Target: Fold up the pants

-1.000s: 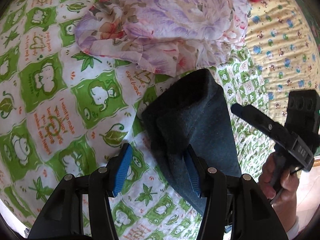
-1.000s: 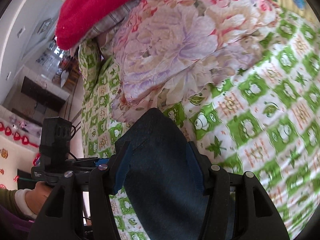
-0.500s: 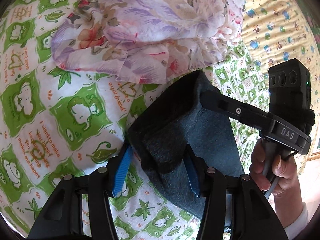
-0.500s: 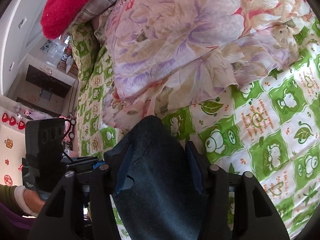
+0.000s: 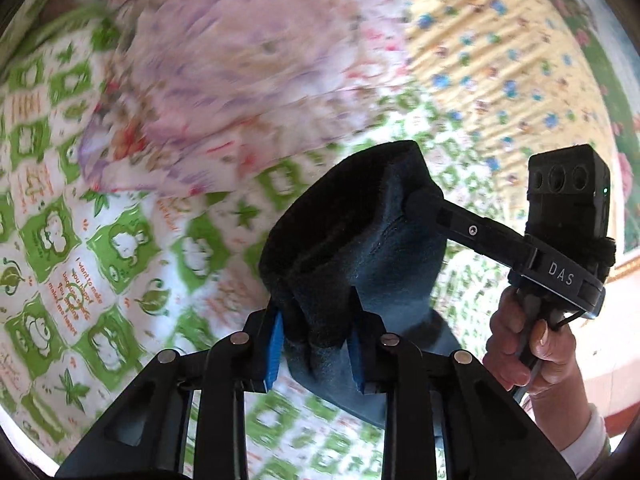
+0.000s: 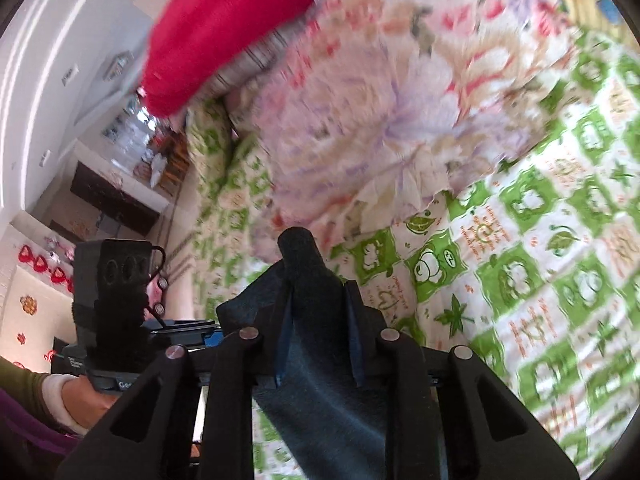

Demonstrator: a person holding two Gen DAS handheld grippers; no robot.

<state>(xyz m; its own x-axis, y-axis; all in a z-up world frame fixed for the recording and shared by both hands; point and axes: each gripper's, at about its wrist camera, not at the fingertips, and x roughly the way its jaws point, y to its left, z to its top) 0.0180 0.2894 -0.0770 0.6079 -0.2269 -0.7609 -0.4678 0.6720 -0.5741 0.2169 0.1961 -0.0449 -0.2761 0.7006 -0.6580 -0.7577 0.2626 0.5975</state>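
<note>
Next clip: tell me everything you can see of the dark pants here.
The pants are dark navy, a thick, felt-like fabric, bunched into soft folds. They are lifted above the green-and-white bedsheet, with cloth hanging below. The left hand-held gripper is shut on one bunch; the right hand-held gripper is shut on another, a rolled tip poking up past its fingers. No waistband, pockets or seams are distinguishable.

Green-and-white cartoon bedsheet [image 5: 80, 248] with orange text squares, covers bed. Floral purple-pink quilt [image 5: 248, 72] bunched on top of it, blurred. Yellow quilted blanket [image 5: 500, 80] with blue dots beside the quilt. Red pillow [image 6: 224, 28] above quilt, against white wall [image 6: 60, 60]. Dark cabinet [image 6: 116, 204] in background room
</note>
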